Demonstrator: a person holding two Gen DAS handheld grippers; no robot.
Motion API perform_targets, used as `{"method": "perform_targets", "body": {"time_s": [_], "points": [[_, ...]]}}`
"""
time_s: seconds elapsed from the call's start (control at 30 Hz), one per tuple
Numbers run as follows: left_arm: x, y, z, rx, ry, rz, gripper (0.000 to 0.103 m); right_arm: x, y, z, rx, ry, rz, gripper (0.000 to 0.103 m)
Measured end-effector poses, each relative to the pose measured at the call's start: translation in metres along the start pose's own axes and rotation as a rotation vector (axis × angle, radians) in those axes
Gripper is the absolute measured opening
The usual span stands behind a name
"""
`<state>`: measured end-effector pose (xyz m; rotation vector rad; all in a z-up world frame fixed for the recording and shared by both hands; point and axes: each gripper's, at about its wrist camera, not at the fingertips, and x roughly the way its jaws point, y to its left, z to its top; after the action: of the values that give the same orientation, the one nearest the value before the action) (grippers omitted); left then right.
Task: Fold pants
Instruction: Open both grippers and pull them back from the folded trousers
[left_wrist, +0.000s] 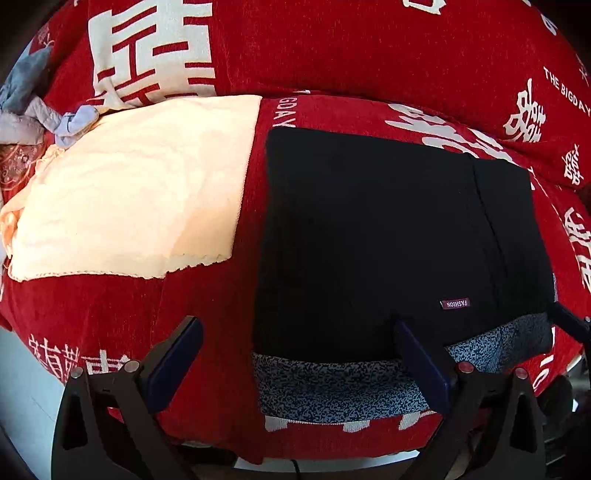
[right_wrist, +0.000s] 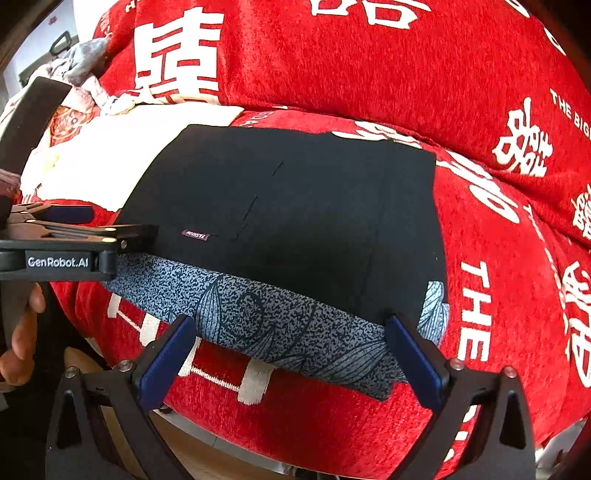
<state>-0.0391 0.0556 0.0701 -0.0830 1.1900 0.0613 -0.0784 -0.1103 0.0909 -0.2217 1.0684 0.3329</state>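
Black pants (left_wrist: 388, 236): folded flat atop speckled garment (left_wrist: 332, 387), ahead of both tongs. Left tongs (left_wrist: 299, 354), right tongs (right_wrist: 291, 343): released, empty. Advice: square edges before any further fold.

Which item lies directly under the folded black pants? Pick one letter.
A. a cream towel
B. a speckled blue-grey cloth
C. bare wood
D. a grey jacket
B: the speckled cloth sticks out from beneath the near edge of the pants, while the cream towel lies apart, off to their left side.
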Motion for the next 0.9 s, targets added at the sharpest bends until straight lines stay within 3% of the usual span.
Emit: {"method": "perform_targets", "body": {"time_s": [0.27, 0.4, 0.47, 0.6, 0.9], "points": [[0.001, -0.003, -0.002, 0.006, -0.009, 0.004, 0.103, 0.003, -0.038, 0.041, 0.114, -0.051, -0.012, 0.103], [0.001, -0.004, -0.002, 0.006, -0.009, 0.004, 0.103, 0.027, -0.056, 0.066, 0.189, -0.011, 0.045, 0.103], [0.001, -0.004, -0.003, 0.005, -0.009, 0.000, 0.103, 0.047, -0.058, 0.072, 0.197, 0.051, 0.059, 0.102], [-0.002, -0.003, -0.003, 0.017, -0.014, 0.000, 0.103, 0.052, -0.051, 0.074, 0.152, 0.072, 0.007, 0.103], [-0.029, -0.007, -0.005, 0.017, -0.045, -0.043, 0.103, -0.002, -0.049, 0.028, 0.177, 0.028, -0.113, 0.103]]}}
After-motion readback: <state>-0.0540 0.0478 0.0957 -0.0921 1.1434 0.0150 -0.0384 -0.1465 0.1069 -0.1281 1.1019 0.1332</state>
